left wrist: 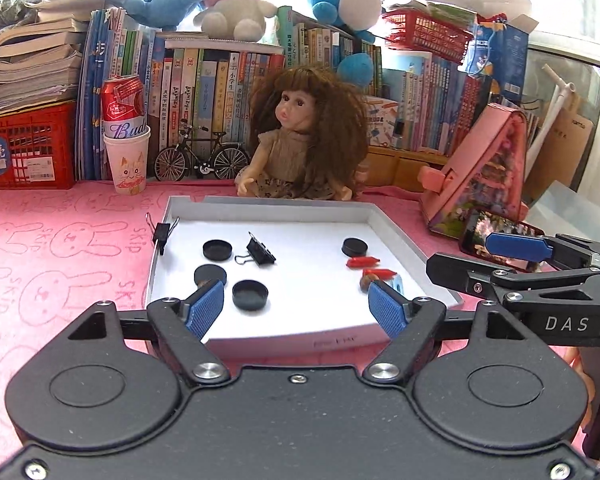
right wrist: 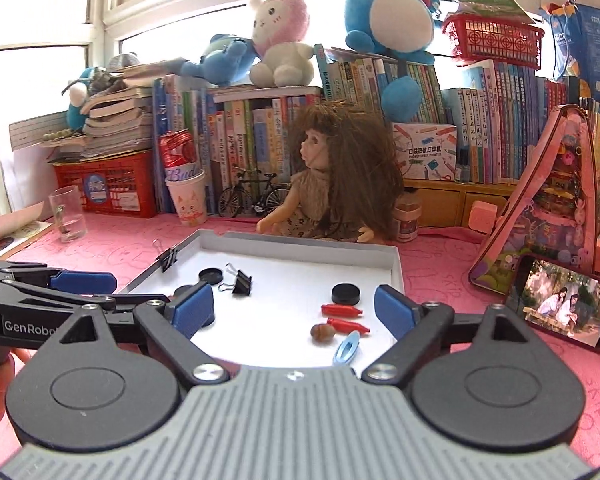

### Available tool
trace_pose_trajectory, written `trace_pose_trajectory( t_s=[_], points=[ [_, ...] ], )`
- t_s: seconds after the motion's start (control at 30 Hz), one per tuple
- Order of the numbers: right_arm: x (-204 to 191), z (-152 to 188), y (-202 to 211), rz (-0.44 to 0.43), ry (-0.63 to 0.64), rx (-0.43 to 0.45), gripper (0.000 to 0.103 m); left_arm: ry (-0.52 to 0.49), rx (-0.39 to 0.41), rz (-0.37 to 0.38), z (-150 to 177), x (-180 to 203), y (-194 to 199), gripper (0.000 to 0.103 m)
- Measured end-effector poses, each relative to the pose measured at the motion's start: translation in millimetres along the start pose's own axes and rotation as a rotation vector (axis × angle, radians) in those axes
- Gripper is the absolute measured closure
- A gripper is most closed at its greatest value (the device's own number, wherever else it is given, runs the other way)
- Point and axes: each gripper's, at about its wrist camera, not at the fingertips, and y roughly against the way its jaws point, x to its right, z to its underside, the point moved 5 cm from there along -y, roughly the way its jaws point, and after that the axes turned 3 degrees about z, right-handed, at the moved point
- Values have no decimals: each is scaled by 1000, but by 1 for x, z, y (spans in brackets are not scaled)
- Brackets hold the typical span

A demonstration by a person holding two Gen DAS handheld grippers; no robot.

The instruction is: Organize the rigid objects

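A shallow white tray lies on the pink cloth. Several black caps and a black binder clip lie in it. At its right are two red plugs, a brown nut and a light blue clip. Another binder clip grips the tray's left rim. My left gripper hangs open over the tray's near edge, holding nothing. My right gripper is open beside it, also holding nothing.
A doll sits just behind the tray. A paper cup with a red can and a model bicycle stand at back left. A phone leans on a pink toy house at right. A glass stands far left.
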Motion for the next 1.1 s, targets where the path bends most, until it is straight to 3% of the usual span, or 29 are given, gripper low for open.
trace_pose_trajectory(
  t_s=[0.37,0.8,1.1],
  points=[
    [-12,43,43,-44,36,13,2,-67,5,40,48,14,40,24],
    [-14,86,71,-106,58,-13,0,-133,-28,82,85,29,55,25],
    [-21,111,85,-133,68,-33,0,-136,-48,106,100,30,60,33]
  ],
)
